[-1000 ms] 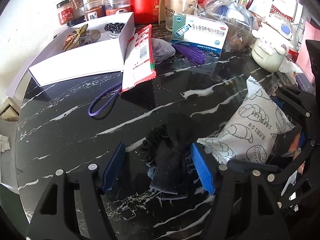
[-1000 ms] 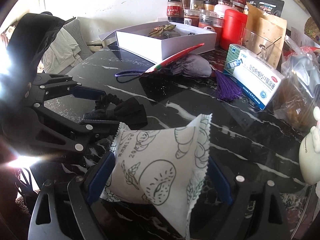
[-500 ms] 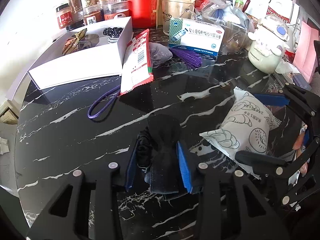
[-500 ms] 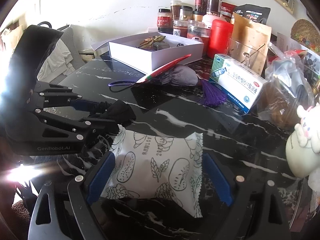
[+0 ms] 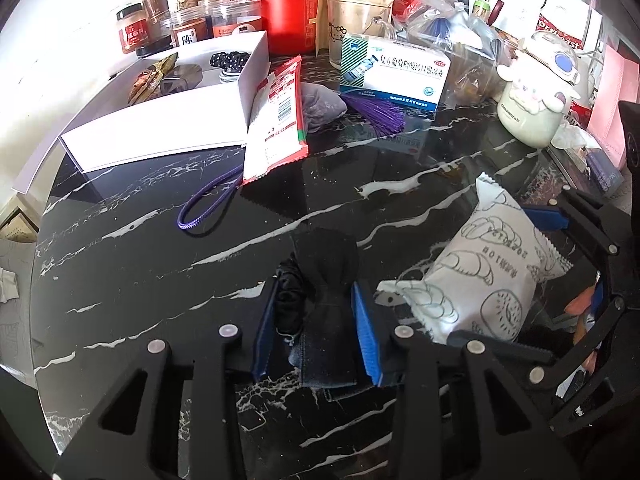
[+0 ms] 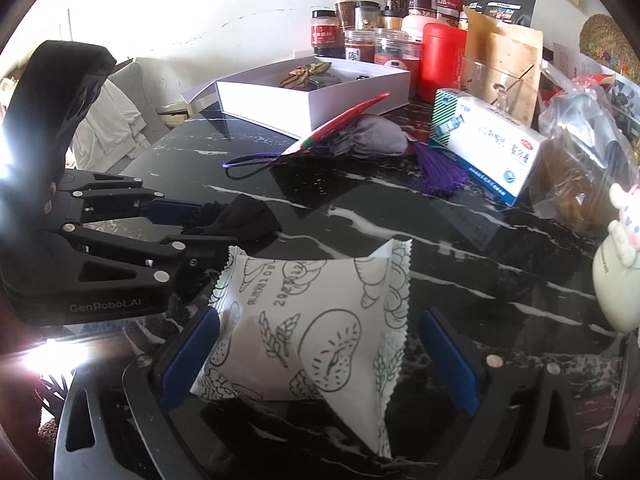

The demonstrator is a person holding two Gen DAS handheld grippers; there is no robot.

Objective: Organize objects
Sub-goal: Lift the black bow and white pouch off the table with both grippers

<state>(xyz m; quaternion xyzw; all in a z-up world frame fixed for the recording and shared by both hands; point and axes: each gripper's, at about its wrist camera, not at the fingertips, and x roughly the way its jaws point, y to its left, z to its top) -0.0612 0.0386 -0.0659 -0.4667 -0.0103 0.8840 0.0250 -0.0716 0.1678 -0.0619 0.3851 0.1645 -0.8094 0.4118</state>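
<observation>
My left gripper (image 5: 316, 328) is shut on a black bow scrunchie (image 5: 326, 280) on the black marble table (image 5: 160, 280); it also shows in the right wrist view (image 6: 240, 220). My right gripper (image 6: 316, 360) is open, its blue pads on both sides of a white snack packet (image 6: 308, 328) with line drawings, not squeezing it. The packet also shows in the left wrist view (image 5: 480, 280). An open white box (image 5: 168, 112) holding small items stands at the back left.
A red-and-white snack packet (image 5: 276, 120) leans on the box. A purple cord loop (image 5: 204, 208), grey pouch (image 5: 320, 100) and purple tassel (image 5: 376, 108) lie nearby. A medicine box (image 5: 396, 72), red canister (image 5: 288, 12), jars and a white plush figure (image 5: 532, 92) crowd the back.
My left gripper has closed from wide open onto the black bow scrunchie. The white packet has shifted and settled flatter between my right gripper's open fingers.
</observation>
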